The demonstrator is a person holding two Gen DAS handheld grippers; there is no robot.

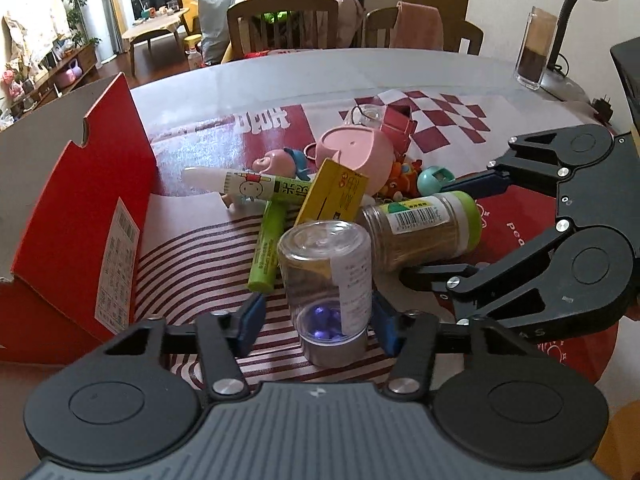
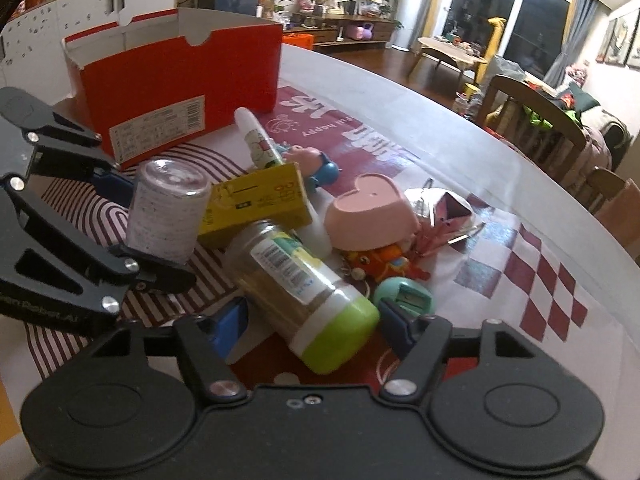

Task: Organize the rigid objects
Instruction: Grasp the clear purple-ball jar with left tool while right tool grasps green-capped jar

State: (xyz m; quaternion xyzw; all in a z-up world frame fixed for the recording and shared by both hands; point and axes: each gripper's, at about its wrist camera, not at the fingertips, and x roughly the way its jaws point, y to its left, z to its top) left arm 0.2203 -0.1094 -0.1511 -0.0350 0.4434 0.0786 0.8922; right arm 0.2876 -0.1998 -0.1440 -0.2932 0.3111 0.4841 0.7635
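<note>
A pile of small objects lies on the table. My left gripper point(image 1: 318, 322) is open, its blue pads on either side of a clear upside-down jar point(image 1: 326, 280) with purple beads, a gap on each side. My right gripper point(image 2: 316, 324) is open around the green-capped end of a spice bottle point(image 2: 300, 284) lying on its side; the bottle shows in the left wrist view too point(image 1: 424, 228). Behind them lie a yellow box point(image 1: 334, 196), a green tube point(image 1: 266, 248), a white glue stick point(image 1: 228, 182) and a pink heart-shaped bowl point(image 2: 370, 216). The jar also shows in the right wrist view point(image 2: 168, 210).
An open red cardboard box point(image 2: 176, 76) stands on the left of the table point(image 1: 280, 76). Small toys, a teal sharpener point(image 2: 404, 294) and a pink paper box point(image 2: 452, 210) lie beyond the pile. A glass container point(image 1: 534, 50) and a desk lamp stand far right. Chairs line the far edge.
</note>
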